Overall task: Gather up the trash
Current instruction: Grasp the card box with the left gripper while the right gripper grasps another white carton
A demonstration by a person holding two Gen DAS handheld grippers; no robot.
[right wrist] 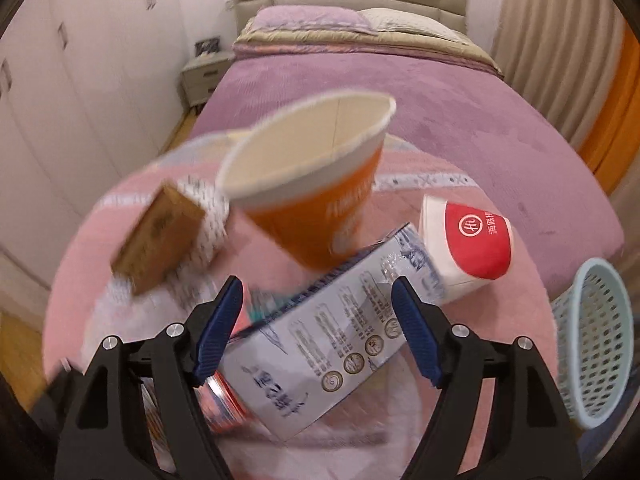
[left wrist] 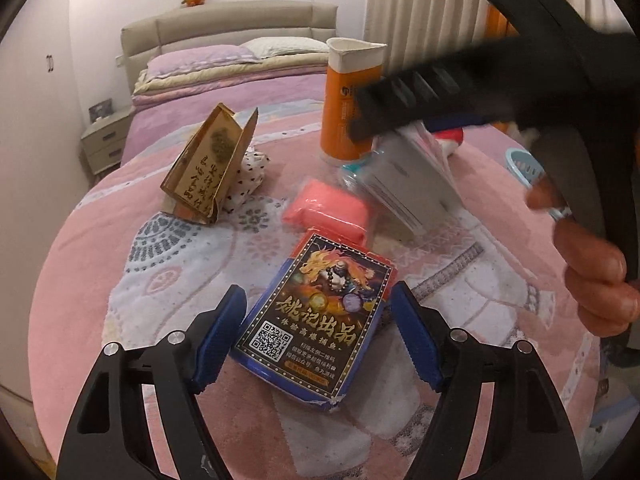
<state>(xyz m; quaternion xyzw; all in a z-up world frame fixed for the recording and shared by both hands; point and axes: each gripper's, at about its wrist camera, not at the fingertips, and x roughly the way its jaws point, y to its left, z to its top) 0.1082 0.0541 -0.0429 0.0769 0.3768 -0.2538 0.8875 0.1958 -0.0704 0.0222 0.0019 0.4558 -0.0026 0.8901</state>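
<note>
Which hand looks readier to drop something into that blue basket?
The right. The right gripper has the white carton between its open fingers, and the blue basket is on its side. The left gripper only straddles the card box.

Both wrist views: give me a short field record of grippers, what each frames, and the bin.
left gripper: open, straddling blue playing-card box, not clamped
right gripper: open, around white-blue carton
orange paper cup: upright, behind carton
bin: light blue mesh basket, right of round pink table
blur: right view is motion-blurred
</note>
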